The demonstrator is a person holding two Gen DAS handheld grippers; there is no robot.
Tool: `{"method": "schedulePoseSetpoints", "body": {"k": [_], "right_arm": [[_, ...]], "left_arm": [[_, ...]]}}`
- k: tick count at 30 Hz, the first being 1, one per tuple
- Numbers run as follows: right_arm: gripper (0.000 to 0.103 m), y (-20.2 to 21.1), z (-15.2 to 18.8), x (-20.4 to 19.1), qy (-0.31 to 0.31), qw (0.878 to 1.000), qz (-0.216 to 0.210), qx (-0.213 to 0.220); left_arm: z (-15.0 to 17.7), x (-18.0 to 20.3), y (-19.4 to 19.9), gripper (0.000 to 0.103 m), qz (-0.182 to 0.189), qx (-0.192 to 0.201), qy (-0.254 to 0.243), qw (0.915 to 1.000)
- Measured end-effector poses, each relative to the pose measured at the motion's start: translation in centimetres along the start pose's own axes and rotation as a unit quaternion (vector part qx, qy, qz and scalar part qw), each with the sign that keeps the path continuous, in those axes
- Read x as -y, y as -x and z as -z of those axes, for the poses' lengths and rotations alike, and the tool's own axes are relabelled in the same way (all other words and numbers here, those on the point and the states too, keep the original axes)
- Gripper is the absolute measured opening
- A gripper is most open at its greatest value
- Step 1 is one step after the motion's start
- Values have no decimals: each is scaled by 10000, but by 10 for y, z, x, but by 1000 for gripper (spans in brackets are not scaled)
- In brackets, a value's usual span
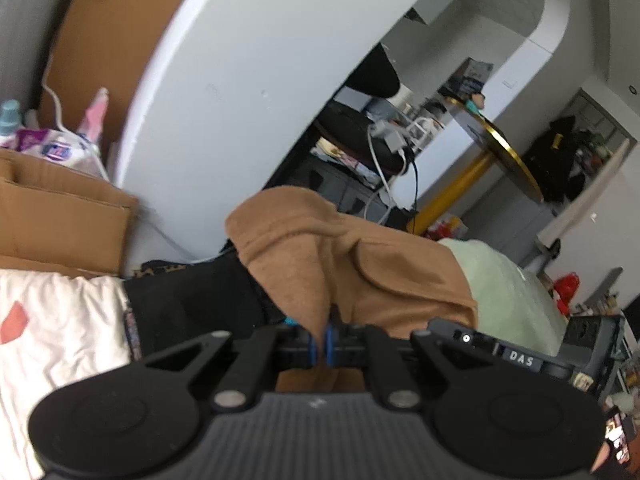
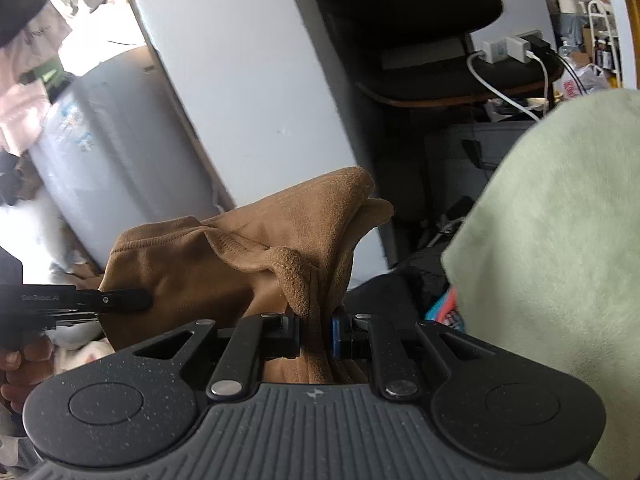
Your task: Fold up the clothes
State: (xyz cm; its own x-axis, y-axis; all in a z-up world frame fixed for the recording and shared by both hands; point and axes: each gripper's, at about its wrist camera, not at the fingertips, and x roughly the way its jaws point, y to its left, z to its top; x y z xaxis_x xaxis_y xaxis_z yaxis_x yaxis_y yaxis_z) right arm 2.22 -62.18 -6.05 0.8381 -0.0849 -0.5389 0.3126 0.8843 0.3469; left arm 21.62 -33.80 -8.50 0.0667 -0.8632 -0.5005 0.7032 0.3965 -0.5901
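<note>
Here, in the left wrist view, a white fabric with a red patch (image 1: pixel 52 320) is seen at the lower left of the frame, with a cardboard box (image 1: pixel 60 216) above it and a black garment (image 1: pixel 192 300) just to its right. At the lower centre, the left gripper (image 1: pixel 324 346) is closed on a thin fold of the brown garment (image 1: pixel 340 256), which is bunched up ahead of the blue pads (image 1: pixel 330 346) and spread toward the right. A pale green fabric (image 1: pixel 508 292) is seen behind the brown garment at the right of the frame, and a white wall panel (image 1: pixel 240 80) fills the upper middle.

In the right wrist view, the left gripper (image 2: pixel 132 300) is seen at the left edge, pressed against the side of the brown garment (image 2: pixel 224 264), with fingers of a hand (image 2: pixel 16 360) below it. At the lower centre, the right gripper (image 2: pixel 316 336) is clamped on a thicker bundle of the same garment, whose hemmed edge is draped over the pinch. The garment is held raised in the middle of the frame. The pale green fabric (image 2: pixel 560 240) fills the right side, and a black chair (image 2: pixel 420 40) is seen at the upper right.
</note>
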Motion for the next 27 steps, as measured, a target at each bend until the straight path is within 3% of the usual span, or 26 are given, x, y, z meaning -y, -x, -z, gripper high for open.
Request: {"method": "schedulePoseSetpoints", "body": {"k": [7, 16, 27], "right_arm": [[13, -36, 23, 17, 236, 9994, 214, -104], [13, -68, 52, 34, 243, 9990, 157, -337], [14, -91, 56, 28, 535, 9977, 156, -384]], "left_arm": [[14, -25, -36, 5, 139, -154, -184, 9996], [28, -53, -44, 5, 160, -274, -349, 9989], [24, -86, -61, 5, 154, -245, -376, 9989]]}}
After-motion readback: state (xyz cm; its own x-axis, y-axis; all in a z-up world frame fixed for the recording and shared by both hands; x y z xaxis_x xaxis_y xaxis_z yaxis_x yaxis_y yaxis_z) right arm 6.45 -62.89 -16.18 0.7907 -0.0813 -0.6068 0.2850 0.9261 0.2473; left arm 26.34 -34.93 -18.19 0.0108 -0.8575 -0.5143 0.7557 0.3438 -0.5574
